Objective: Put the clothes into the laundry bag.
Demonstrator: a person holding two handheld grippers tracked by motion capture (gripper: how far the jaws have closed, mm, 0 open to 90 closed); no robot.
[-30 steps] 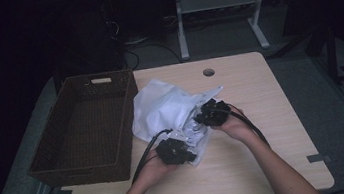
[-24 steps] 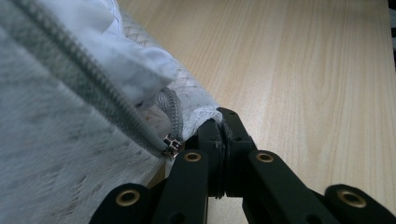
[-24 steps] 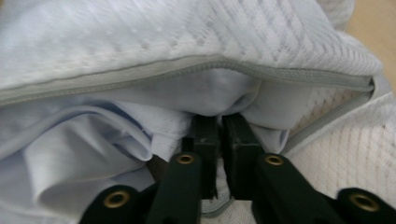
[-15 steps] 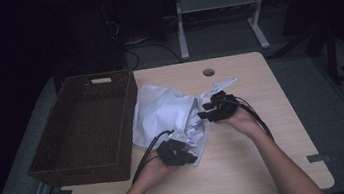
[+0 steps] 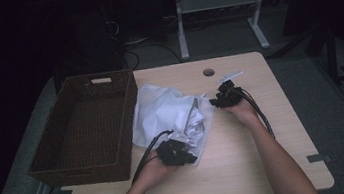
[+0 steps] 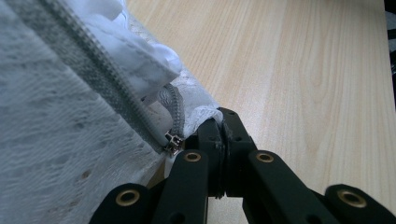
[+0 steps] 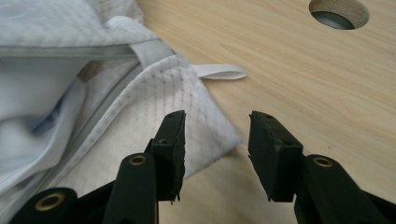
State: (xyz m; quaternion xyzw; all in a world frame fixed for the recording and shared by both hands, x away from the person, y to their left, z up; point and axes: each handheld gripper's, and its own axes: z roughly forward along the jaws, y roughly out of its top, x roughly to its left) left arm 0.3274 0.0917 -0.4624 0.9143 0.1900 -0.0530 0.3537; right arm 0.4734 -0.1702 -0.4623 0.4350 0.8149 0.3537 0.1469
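Pinching the corner of the white mesh bag (image 6: 70, 121) beside its zipper (image 6: 173, 140), my left tongs (image 6: 219, 126) are pressed together on the fabric. My right tongs (image 7: 215, 140) have just been opening and now stand spread with nothing between them, poised just over the bag's far corner, near its white loop tab (image 7: 219, 71). The bag lies crumpled at mid-table (image 5: 269, 165), touching the brown wicker basket (image 5: 83, 124) on its left. A round cable hole (image 5: 208, 72) sits beyond.
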